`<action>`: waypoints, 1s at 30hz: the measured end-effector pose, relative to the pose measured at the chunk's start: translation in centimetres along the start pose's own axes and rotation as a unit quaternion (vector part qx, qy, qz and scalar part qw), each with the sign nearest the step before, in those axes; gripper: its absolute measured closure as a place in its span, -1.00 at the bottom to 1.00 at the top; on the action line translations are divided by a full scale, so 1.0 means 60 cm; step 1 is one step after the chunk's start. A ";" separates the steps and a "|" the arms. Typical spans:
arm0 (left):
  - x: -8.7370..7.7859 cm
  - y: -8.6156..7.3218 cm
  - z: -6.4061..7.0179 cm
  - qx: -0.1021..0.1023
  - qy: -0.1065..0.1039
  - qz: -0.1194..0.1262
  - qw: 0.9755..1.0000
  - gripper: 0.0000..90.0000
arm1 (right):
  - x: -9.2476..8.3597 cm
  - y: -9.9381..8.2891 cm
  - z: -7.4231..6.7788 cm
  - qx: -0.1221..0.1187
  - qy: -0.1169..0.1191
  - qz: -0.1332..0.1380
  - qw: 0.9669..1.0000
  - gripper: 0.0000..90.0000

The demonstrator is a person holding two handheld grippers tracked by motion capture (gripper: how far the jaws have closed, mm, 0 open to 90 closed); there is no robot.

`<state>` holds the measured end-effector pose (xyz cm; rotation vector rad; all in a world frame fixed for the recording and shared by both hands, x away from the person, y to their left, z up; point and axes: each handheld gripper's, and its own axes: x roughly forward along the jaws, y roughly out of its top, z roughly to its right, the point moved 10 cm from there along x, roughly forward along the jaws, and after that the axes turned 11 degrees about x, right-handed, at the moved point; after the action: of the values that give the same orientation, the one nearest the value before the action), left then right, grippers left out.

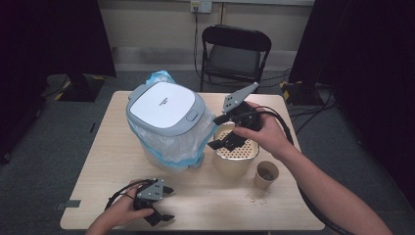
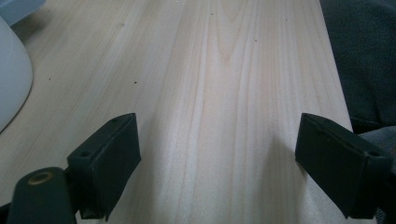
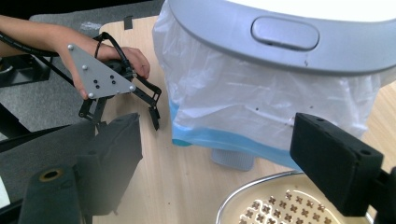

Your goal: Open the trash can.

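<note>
A bin with a white and grey lid (image 1: 164, 105) stands on the wooden table (image 1: 210, 200), a clear and blue bag (image 1: 169, 144) hanging out under the lid. To its right sits a beige pot topped by a perforated metal strainer (image 1: 238, 149). My right gripper (image 1: 218, 132) hovers open just above the strainer's left rim, nothing between its jaws. From the right gripper view (image 3: 233, 158), the strainer (image 3: 275, 205) lies below and the bag (image 3: 261, 98) ahead. At the table's front left, my left gripper (image 1: 168, 203) rests open over bare wood (image 2: 219, 158).
A paper cup (image 1: 265, 175) stands right of the pot, with small bits (image 1: 257, 198) on the table in front of it. The bin's foot pedal (image 3: 232, 158) sticks out below the bag. A black folding chair (image 1: 235, 54) stands behind the table.
</note>
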<state>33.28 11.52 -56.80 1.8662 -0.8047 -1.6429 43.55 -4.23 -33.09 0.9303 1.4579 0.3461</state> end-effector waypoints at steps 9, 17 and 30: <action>0.000 0.000 0.000 0.001 -0.001 -0.001 1.000 -0.71 | -0.006 0.029 0.005 -0.011 0.002 -0.002 1.000 -0.64; 0.001 0.000 0.000 0.002 -0.001 0.002 1.000 -0.71 | -0.002 0.055 0.014 -0.011 -0.001 0.003 1.000 -0.64; 0.000 0.000 0.000 0.001 -0.002 -0.001 1.000 -0.72 | 0.040 0.079 0.017 -0.014 0.008 0.004 1.000 -0.64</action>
<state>33.26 11.52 -56.80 1.8669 -0.8075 -1.6471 46.37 0.12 -31.51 0.9122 1.4609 0.3803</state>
